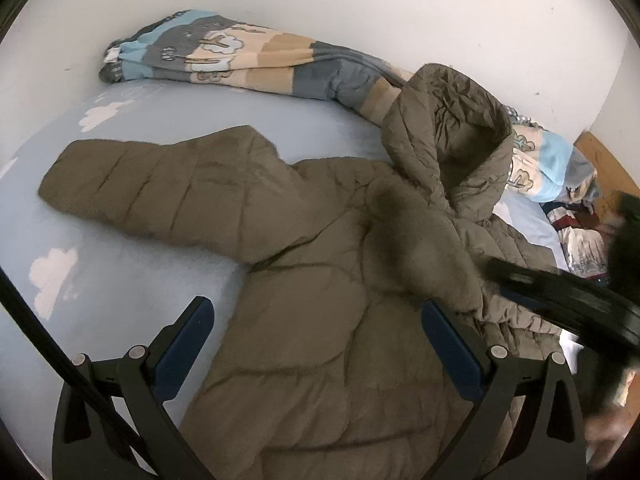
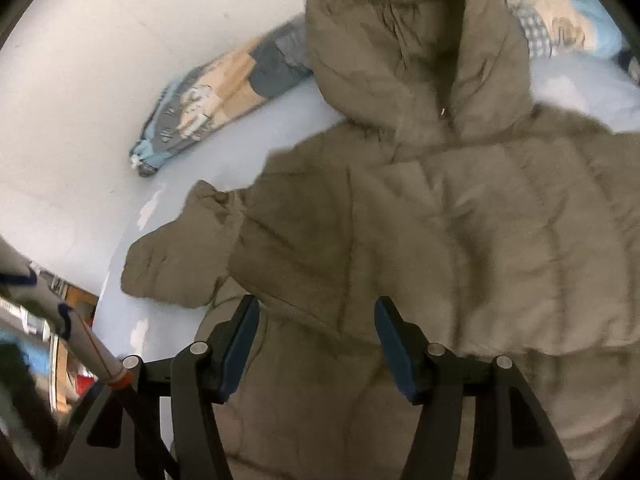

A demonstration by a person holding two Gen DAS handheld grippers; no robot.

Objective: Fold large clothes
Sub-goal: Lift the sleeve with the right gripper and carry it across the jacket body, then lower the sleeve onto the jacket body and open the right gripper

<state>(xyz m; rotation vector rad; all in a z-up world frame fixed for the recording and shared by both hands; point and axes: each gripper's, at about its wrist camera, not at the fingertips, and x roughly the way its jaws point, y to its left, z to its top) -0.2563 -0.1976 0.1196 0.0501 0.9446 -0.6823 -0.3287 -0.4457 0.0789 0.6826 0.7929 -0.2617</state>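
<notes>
Left wrist view: one olive puffer jacket lies spread on the bed, hood up, one sleeve stretched sideways; folding looks barely begun. Left tongs stand apart, empty. One rolled blanket lies along the wall.

Right wrist view: right tongs stand apart above the jacket's body, gripping nothing; the second sleeve seems to lie across the chest.

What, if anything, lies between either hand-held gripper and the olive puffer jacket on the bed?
Nothing visible does. The left hand-held gripper and the right hand-held gripper both hang open directly over the olive puffer jacket, with only quilted fabric showing between their fingers. The rolled patterned blanket lies behind it, against the wall.
</notes>
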